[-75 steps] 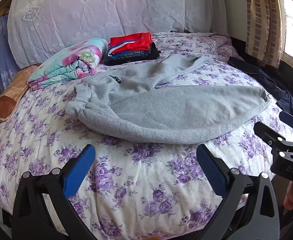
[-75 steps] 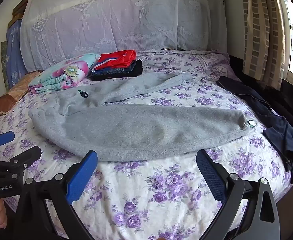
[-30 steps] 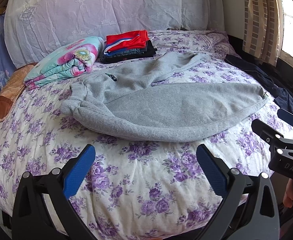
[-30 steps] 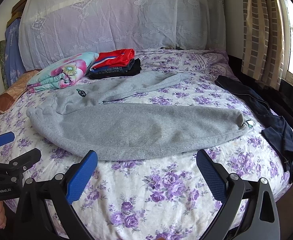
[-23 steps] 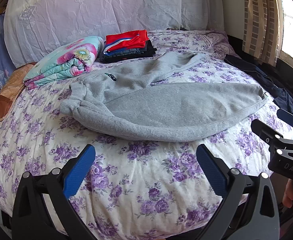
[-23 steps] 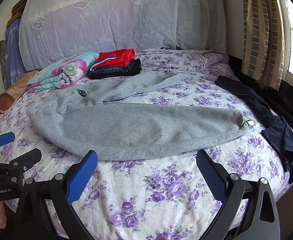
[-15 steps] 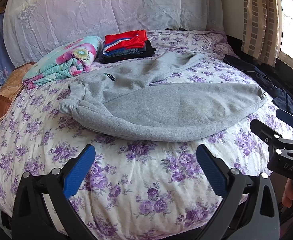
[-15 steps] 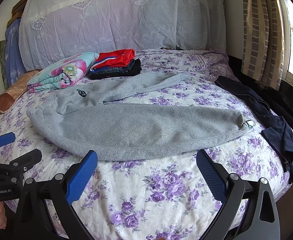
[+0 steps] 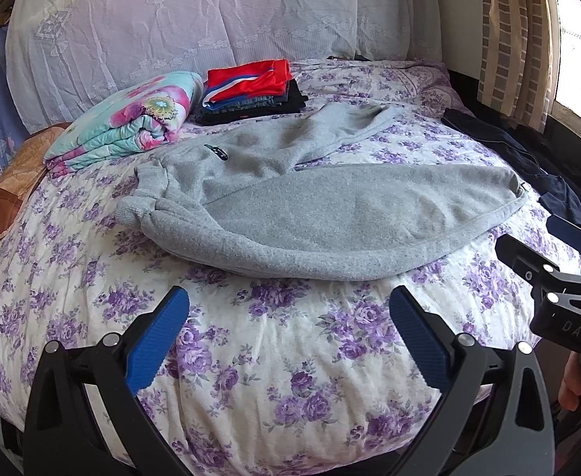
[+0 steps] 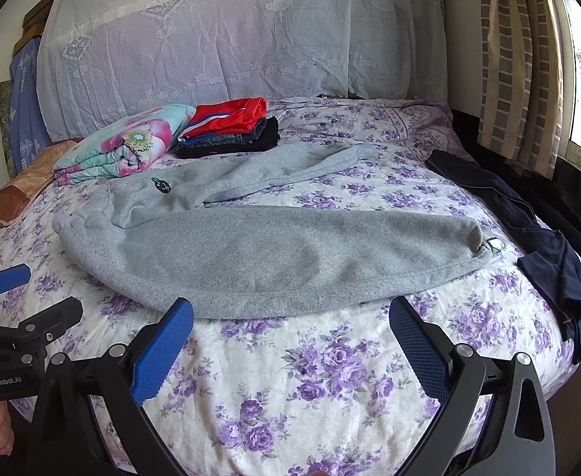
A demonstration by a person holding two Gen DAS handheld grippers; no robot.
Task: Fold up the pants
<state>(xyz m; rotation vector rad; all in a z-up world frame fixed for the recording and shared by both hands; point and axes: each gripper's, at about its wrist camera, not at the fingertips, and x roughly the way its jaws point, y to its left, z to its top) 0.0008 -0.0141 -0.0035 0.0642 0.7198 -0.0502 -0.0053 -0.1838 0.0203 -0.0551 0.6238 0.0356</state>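
Grey sweatpants [image 9: 330,206] lie spread on the floral bed, waistband at the left, legs splayed to the right; they also show in the right wrist view [image 10: 274,254]. My left gripper [image 9: 290,333] is open and empty, held short of the near pant leg. My right gripper [image 10: 290,337] is open and empty, just in front of the near leg's lower edge. Each gripper shows at the edge of the other's view: the right gripper [image 9: 560,265] and the left gripper [image 10: 16,305].
A stack of folded clothes [image 10: 231,127] with a red top and a rolled floral quilt [image 10: 127,146] sit at the back. Dark navy pants [image 10: 528,230] hang over the bed's right edge. A lace-covered headboard stands behind, and a curtain [image 10: 520,59] hangs at the right.
Both grippers have drifted slightly back and up from the bed; the pants have not moved. Both stay open.
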